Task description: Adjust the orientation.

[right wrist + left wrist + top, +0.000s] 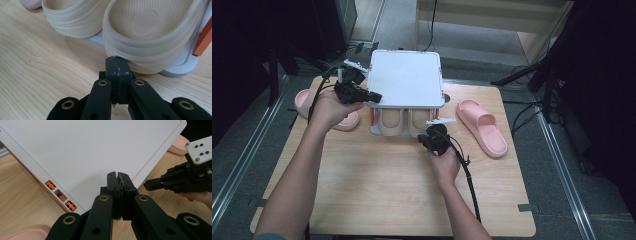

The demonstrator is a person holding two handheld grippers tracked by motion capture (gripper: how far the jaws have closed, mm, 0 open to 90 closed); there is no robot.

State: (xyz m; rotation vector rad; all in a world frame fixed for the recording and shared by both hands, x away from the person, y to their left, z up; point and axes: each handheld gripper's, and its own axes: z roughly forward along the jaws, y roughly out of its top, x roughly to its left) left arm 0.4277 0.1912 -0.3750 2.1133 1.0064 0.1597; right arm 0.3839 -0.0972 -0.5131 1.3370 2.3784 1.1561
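Note:
A white lidded shoe box stands at the table's far middle. Two beige slippers poke out of its open front, side by side. My left gripper is shut and empty, its tips at the box's front left corner; in the left gripper view its tips lie over the white lid. My right gripper is shut and empty in front of the right beige slipper. Its tips are at that slipper's rim; whether they touch it I cannot tell.
A pink slipper lies to the right of the box, and another pink slipper lies to its left behind my left hand. Orange clips line the box's edge. The near half of the wooden table is bare.

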